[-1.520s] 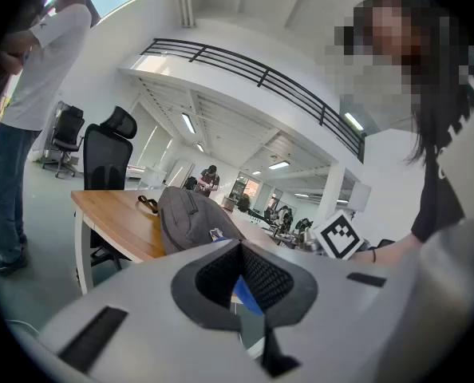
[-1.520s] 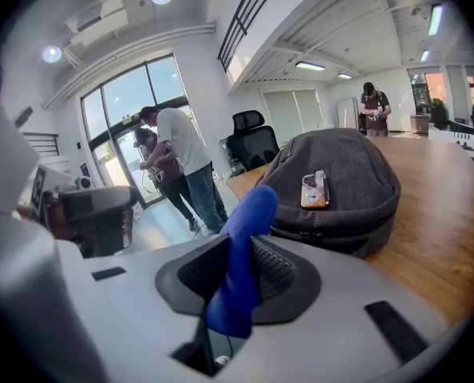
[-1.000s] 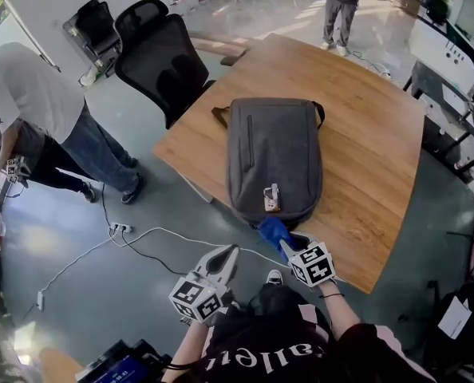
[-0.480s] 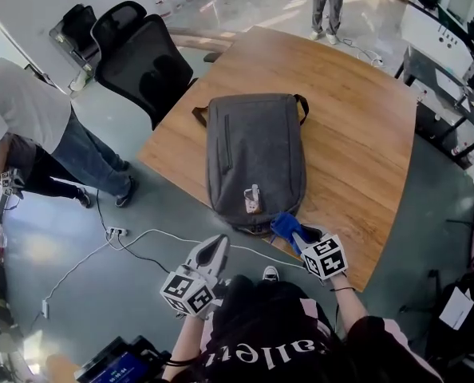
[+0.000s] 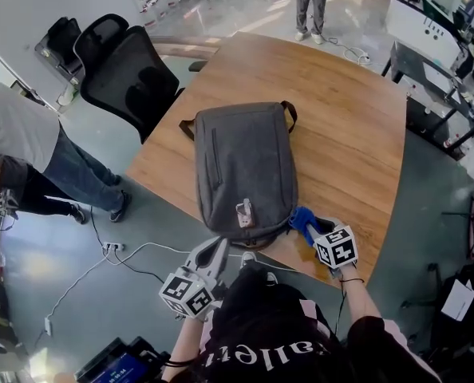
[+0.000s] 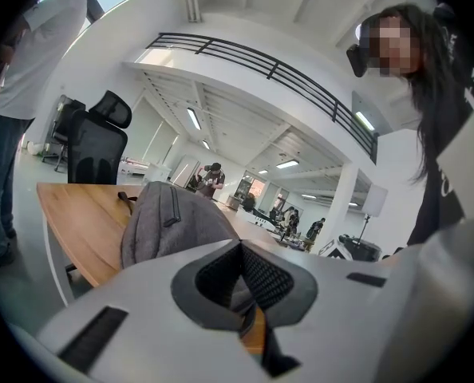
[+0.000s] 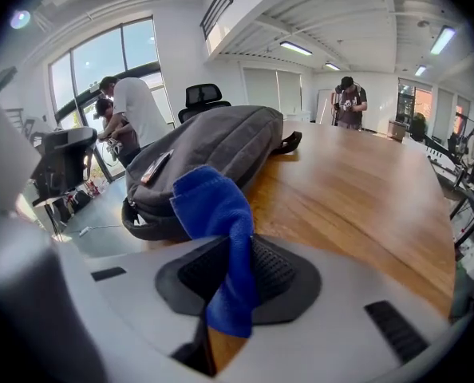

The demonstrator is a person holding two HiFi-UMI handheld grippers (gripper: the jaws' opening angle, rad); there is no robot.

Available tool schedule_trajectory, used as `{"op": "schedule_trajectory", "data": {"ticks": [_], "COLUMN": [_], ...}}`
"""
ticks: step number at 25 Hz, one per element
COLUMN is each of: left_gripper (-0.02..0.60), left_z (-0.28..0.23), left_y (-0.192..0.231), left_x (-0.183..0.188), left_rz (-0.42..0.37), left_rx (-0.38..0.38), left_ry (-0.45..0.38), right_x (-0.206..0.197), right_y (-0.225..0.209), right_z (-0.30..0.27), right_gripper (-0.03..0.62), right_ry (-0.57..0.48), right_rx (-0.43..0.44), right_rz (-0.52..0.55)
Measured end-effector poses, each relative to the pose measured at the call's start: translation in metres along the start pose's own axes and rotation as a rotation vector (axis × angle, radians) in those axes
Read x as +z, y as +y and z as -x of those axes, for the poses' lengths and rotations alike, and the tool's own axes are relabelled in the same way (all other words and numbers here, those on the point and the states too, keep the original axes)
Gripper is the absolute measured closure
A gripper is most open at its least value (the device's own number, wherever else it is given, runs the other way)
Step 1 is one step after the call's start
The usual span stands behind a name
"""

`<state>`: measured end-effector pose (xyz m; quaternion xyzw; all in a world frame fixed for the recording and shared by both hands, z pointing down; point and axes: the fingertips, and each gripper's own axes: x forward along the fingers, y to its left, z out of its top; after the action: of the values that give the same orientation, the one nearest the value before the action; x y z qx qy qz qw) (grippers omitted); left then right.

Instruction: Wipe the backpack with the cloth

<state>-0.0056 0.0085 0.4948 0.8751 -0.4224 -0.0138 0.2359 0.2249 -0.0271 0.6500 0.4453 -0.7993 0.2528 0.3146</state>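
Note:
A grey backpack (image 5: pixel 243 168) lies flat on the wooden table (image 5: pixel 349 134), its bottom end with a small tag toward me; it also fills the middle of the left gripper view (image 6: pixel 167 218) and the right gripper view (image 7: pixel 209 154). My right gripper (image 5: pixel 307 223) is shut on a blue cloth (image 5: pixel 301 218), held over the table edge just right of the backpack's near end. The cloth (image 7: pixel 221 238) hangs out between the jaws. My left gripper (image 5: pixel 219 251) is shut with nothing in it, off the table edge below the backpack.
A black office chair (image 5: pixel 133 74) stands at the table's far left corner. A person in a white shirt (image 5: pixel 21 142) bends over at the left. White cables (image 5: pixel 133 250) trail on the floor. Another person (image 5: pixel 310 2) stands beyond the table.
The view has moved closer to the table. My right gripper with the blue cloth has risen to the table edge beside the backpack's near end. The left gripper stays low.

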Motion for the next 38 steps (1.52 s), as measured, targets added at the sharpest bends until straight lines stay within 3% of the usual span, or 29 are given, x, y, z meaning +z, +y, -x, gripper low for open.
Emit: {"op": "schedule_trajectory", "data": {"ticks": [6, 10, 15, 24, 38], "left_gripper": [0.581, 0.581, 0.581, 0.581, 0.581], "left_z": [-0.041, -0.057, -0.066, -0.082, -0.088], "left_y": [0.024, 0.012, 0.003, 0.036, 0.062], "left_x": [0.019, 0.029, 0.035, 0.044, 0.051], "left_rz": [-0.010, -0.040, -0.045, -0.018, 0.026], "left_rx": [-0.113, -0.205, -0.243, -0.197, -0.047], "left_ry": [0.048, 0.061, 0.064, 0.074, 0.054], "right_x": [0.029, 0.039, 0.049, 0.102, 0.201], "right_y": [-0.012, -0.027, -0.042, -0.079, -0.139], "right_z": [-0.033, -0.036, -0.031, -0.071, -0.138], "right_gripper": [0.510, 0.510, 0.510, 0.510, 0.510], "right_ry": [0.014, 0.001, -0.007, -0.022, -0.032], "right_rx": [-0.045, -0.086, -0.115, -0.091, -0.035], "right_rz": [-0.051, -0.082, -0.076, -0.122, -0.019]}}
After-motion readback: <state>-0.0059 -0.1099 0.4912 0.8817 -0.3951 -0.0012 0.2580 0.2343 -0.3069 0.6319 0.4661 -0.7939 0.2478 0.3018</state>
